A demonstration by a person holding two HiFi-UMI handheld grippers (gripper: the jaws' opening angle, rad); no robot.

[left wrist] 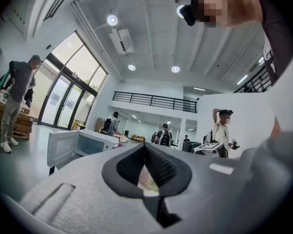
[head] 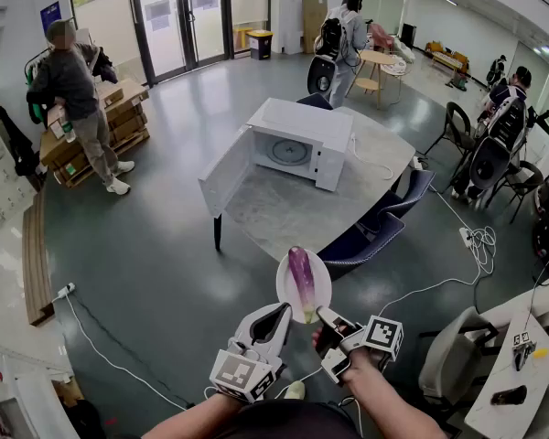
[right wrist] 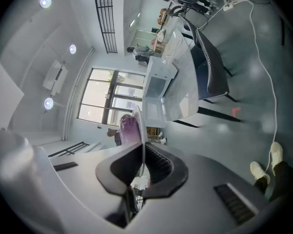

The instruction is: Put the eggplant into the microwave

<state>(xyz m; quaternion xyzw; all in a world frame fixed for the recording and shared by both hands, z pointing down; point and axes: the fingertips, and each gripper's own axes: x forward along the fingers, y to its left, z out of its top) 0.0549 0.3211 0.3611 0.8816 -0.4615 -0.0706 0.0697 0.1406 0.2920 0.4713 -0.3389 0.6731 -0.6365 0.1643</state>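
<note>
A purple eggplant [head: 301, 277] lies on a small white plate [head: 317, 291] held in the air in front of me. My right gripper [head: 323, 316] is shut on the plate's near rim. In the right gripper view the plate [right wrist: 141, 126] stands edge-on between the jaws, with the eggplant [right wrist: 129, 129] to its left. My left gripper [head: 283, 312] hangs just left of the plate, shut with nothing in it [left wrist: 145, 150]. The white microwave [head: 297, 140] stands on the table [head: 274, 213] ahead, its door [head: 224, 172] swung open to the left.
Two dark blue chairs [head: 371, 236] stand at the table's near right side, between me and the microwave. A white cable [head: 457, 277] trails over the floor to the right. One person [head: 78, 103] stands by boxes at the far left, and others are at the back.
</note>
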